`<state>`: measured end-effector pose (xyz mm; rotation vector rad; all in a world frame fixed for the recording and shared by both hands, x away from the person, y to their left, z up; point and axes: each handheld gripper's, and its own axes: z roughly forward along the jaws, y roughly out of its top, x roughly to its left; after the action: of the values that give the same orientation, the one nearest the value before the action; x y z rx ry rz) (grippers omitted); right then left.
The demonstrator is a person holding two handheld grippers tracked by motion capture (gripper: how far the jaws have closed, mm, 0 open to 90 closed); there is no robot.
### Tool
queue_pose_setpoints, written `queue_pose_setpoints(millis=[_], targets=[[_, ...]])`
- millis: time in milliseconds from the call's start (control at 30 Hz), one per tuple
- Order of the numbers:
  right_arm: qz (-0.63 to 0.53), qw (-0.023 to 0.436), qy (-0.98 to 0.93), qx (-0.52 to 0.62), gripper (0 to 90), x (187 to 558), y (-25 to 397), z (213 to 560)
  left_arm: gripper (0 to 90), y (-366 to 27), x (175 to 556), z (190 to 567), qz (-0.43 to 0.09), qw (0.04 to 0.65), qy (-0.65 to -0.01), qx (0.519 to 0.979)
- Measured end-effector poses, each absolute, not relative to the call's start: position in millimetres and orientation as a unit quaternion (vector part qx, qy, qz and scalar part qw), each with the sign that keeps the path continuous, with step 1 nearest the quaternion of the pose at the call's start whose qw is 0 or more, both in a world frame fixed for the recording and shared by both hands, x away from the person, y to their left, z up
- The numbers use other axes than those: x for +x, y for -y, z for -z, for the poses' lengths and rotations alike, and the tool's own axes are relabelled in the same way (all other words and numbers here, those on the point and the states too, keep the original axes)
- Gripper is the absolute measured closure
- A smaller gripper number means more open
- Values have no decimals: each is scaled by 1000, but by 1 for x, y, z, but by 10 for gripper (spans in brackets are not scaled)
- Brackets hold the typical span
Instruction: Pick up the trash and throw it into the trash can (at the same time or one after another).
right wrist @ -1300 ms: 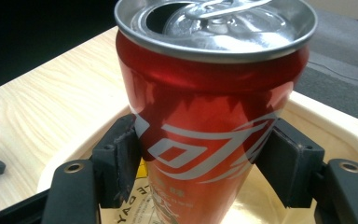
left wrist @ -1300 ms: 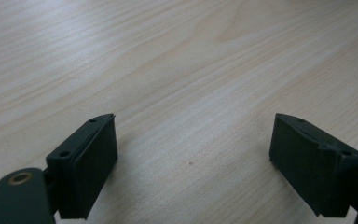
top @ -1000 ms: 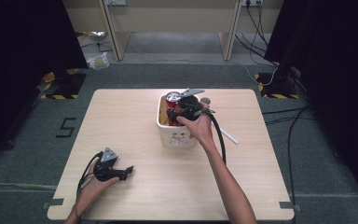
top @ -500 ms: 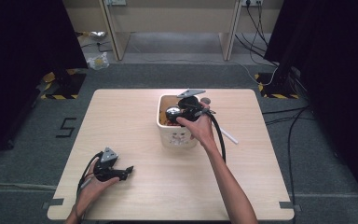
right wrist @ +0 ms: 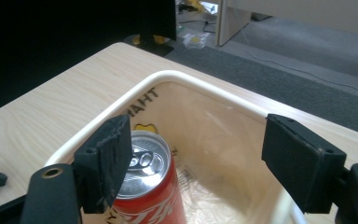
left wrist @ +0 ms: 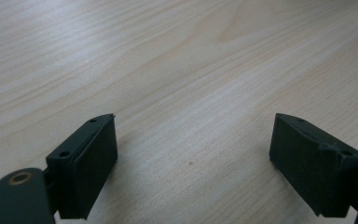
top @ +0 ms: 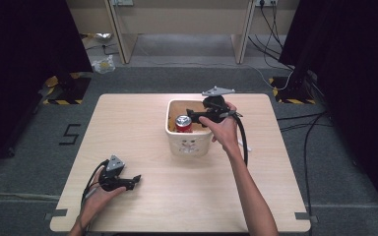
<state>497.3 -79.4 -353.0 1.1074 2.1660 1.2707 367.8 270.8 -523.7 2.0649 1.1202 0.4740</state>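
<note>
Two hand-held grippers, both released: right hand-held gripper (top: 195, 118) hovers over one cream bin (top: 189, 145). One red can (right wrist: 142, 186) stands inside, beneath its jaws. Left hand-held gripper (top: 134, 180) rests on the surface (top: 142, 128).

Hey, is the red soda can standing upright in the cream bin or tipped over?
Upright: the red soda can shows its silver lid facing up, standing inside the cream plastic bin.
</note>
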Motion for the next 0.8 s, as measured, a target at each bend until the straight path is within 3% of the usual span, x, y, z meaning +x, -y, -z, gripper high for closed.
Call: queue_pose_setpoints(millis=[800], targets=[[-453, 229, -749, 427, 252, 490, 136, 348, 143, -271, 368, 524, -184, 364, -435, 803]])
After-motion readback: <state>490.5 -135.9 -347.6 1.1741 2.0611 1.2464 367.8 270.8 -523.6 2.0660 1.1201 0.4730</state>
